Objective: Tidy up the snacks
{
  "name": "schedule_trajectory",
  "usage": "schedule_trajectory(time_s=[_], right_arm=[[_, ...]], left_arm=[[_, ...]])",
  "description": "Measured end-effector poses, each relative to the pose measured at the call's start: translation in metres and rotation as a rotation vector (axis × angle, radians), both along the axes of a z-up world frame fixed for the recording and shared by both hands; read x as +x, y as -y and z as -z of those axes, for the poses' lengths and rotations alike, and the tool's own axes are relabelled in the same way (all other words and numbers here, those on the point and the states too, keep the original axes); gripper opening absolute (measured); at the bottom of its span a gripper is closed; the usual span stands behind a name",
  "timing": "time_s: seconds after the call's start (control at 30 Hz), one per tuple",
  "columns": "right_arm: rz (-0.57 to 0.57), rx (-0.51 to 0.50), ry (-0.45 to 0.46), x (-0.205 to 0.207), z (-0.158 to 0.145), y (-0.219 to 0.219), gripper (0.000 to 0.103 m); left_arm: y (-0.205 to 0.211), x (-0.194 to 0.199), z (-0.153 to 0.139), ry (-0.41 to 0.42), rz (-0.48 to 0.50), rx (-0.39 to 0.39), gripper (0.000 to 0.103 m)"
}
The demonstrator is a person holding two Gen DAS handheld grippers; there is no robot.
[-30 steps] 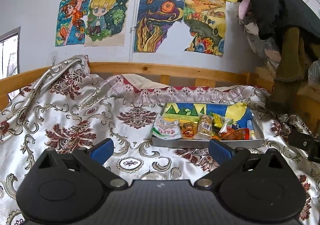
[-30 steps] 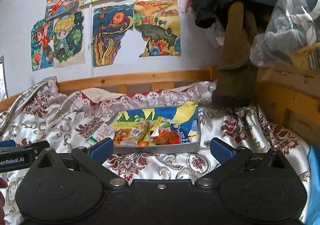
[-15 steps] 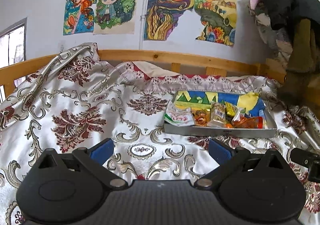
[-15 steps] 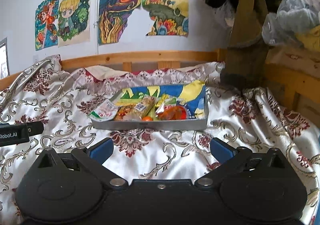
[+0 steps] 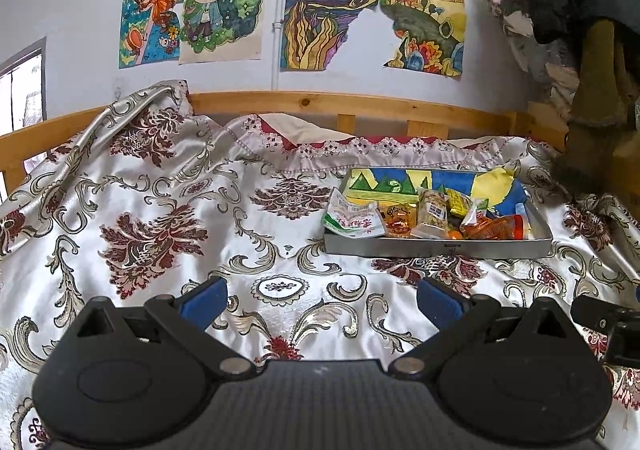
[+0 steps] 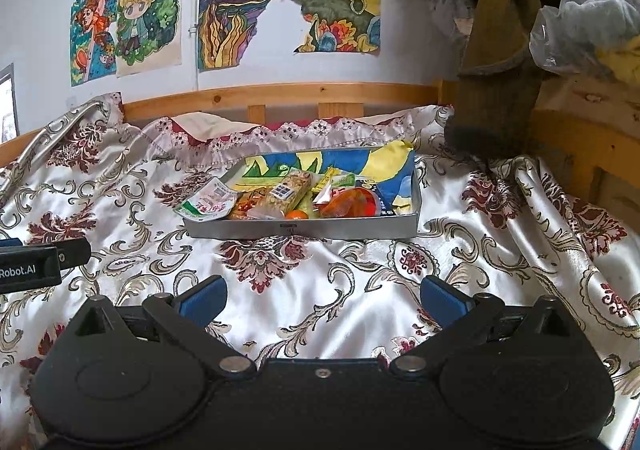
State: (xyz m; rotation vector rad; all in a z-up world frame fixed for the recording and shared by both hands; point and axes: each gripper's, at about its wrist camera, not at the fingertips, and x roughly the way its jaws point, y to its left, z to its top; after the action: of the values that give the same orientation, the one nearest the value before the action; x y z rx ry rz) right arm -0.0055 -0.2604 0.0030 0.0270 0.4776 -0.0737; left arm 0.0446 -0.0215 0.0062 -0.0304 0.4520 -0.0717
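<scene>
Snack labels too small to read inside tray.

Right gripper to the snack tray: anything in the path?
Nothing visible. The right gripper is open, with only bare patterned bedspread between its fingers and the tray. The snacks lie inside the tray; a white-green packet overhangs its left corner.
</scene>
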Motion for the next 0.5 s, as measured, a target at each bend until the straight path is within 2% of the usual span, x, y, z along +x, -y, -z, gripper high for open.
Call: schedule_trajectory(time_s=[0.5], right_arm=[[0.0,0.0,-0.002,0.0,0.0003,0.0001,0.102]], left_arm=[[0.0014,-0.0007,0.0007,-0.002,0.0,0.003,0.103]])
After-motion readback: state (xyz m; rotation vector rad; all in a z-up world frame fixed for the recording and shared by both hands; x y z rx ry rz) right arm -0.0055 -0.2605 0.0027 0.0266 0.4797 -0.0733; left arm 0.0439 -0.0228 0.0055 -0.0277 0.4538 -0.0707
